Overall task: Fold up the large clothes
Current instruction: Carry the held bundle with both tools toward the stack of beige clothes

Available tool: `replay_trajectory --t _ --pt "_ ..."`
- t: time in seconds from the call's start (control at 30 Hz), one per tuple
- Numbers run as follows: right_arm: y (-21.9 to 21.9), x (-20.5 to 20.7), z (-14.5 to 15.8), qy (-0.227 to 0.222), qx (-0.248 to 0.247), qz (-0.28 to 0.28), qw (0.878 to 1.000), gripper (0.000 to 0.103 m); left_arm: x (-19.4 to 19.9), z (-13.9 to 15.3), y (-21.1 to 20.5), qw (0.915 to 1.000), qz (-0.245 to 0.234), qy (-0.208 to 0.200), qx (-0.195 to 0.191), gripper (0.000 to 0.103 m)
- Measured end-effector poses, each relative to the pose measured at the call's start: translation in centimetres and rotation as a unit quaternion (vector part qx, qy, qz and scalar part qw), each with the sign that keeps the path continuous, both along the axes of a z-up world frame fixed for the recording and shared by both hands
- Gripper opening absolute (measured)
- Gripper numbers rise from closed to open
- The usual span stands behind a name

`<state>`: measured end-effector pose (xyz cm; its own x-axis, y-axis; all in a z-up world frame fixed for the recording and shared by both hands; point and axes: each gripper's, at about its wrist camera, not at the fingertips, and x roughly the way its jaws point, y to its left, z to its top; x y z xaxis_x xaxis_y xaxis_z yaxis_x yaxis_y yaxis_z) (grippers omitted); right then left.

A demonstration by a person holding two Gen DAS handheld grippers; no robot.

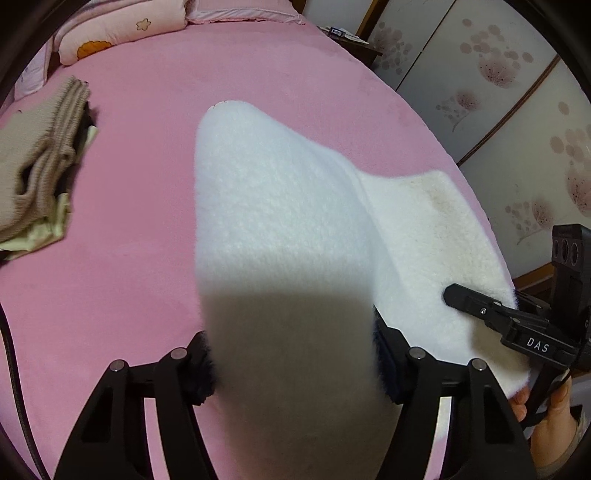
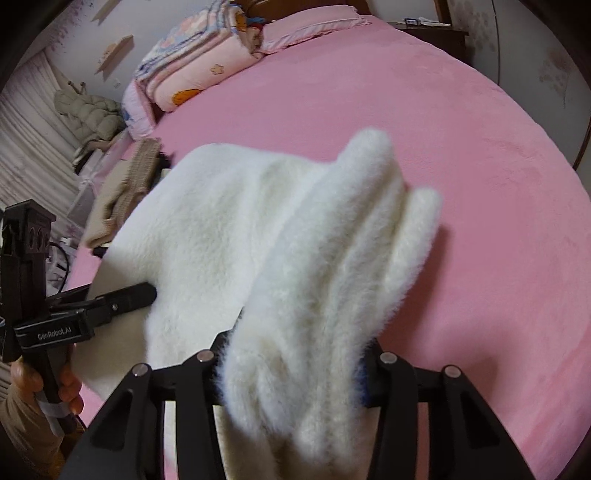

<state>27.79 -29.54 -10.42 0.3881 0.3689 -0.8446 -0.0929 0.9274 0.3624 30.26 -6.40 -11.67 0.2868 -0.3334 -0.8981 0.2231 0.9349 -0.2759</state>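
A large white fluffy garment (image 1: 280, 206) is held up over the pink bed (image 1: 147, 110). My left gripper (image 1: 291, 365) is shut on one edge of it, with the fabric bulging out between the fingers. My right gripper (image 2: 295, 365) is shut on another bunched, folded edge of the same white garment (image 2: 229, 229). The right gripper also shows at the right of the left wrist view (image 1: 465, 295), clamped on the fabric. The left gripper shows at the left of the right wrist view (image 2: 144, 291), clamped on the fabric too.
A beige knit garment (image 1: 40, 162) lies folded on other clothes at the bed's left side. Pink pillows and a folded quilt (image 2: 199, 62) lie at the head. A dark nightstand (image 2: 436, 33) and floral sliding doors (image 1: 498, 110) stand to the right.
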Motion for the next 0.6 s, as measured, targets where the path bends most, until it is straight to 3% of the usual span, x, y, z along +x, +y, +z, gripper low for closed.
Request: replay_trajectory --t 0.17,0.33,0.6 --pt "7.3 -0.7 3.6 -0.024 0.027 0.031 0.999 0.045 -1.7 4.4 9.5 0.9997 0.022 -0.014 0.004 0.066" --pt "16.3 1.2 7.2 -0.054 0.053 0.064 0.995 0.045 -1.5 8.9 19.1 0.9975 0.054 -0.042 0.013 0.066" --pt "31.0 8.6 11.6 -0.11 0.086 0.098 0.985 0.045 5.9 15.4 32.7 0.9901 0.086 -0.102 0.044 0.066"
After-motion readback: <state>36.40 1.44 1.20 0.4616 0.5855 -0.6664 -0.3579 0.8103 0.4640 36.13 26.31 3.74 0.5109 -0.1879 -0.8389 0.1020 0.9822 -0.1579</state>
